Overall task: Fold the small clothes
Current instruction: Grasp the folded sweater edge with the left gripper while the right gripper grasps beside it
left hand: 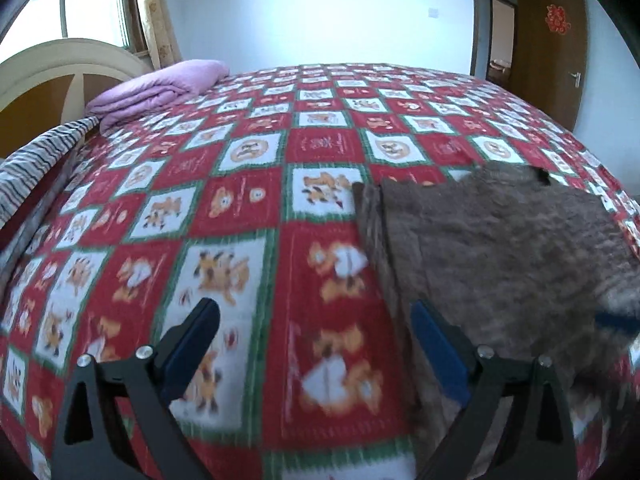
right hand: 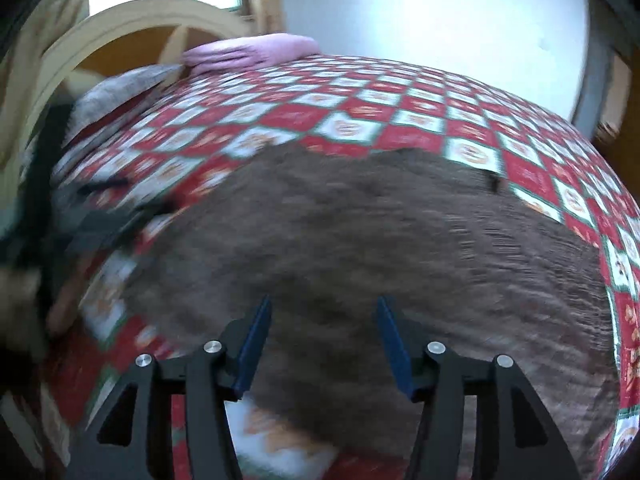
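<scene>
The brown fleece garment looks soft and limp – best pinched at a hemmed edge – while left gripper and right gripper both gape empty

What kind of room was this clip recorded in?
Most likely a home bedroom. A large bed with a red checked bear-print bedspread fills both views, with a curved headboard at one end, a folded lilac quilt beside it, and a wooden door in the far wall.
</scene>
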`<state>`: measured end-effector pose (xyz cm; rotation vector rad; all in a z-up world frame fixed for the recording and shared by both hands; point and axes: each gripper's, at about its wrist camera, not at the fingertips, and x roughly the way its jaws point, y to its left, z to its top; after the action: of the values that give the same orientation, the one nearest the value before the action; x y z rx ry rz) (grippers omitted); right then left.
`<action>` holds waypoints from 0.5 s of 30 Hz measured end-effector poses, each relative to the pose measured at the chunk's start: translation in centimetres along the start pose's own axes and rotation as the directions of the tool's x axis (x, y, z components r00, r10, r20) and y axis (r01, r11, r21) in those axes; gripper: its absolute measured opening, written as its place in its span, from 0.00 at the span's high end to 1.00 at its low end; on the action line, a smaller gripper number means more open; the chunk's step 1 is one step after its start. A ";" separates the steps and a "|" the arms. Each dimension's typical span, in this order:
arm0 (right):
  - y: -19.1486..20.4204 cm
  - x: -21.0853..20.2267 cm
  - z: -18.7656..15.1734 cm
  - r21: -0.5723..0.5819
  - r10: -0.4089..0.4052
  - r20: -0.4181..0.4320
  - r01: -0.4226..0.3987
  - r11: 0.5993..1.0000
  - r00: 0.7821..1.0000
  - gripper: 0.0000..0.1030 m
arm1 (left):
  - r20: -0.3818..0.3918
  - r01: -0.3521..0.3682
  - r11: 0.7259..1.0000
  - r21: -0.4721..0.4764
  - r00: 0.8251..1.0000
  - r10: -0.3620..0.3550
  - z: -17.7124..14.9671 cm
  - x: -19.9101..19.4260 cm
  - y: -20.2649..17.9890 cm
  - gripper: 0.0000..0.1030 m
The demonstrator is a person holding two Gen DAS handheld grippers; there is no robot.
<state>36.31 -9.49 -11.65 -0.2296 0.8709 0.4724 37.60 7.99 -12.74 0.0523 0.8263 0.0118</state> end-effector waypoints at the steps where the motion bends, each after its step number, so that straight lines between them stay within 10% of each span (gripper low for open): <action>1: 1.1 0.0 -0.2 -0.024 0.001 -0.003 -0.001 1.000 1.000 0.46 | -0.008 0.007 1.000 -0.005 1.000 -0.007 0.4 0.5 0.1 0.04; 15: 9.5 2.7 -0.7 -0.268 -0.142 0.052 0.151 0.952 0.988 0.45 | -0.060 0.013 1.000 0.008 0.998 -0.012 2.6 5.2 -2.0 0.04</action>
<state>32.65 -0.61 -14.19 -0.5335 0.7501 0.4543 43.02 6.02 -14.89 0.0553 0.8868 -0.0020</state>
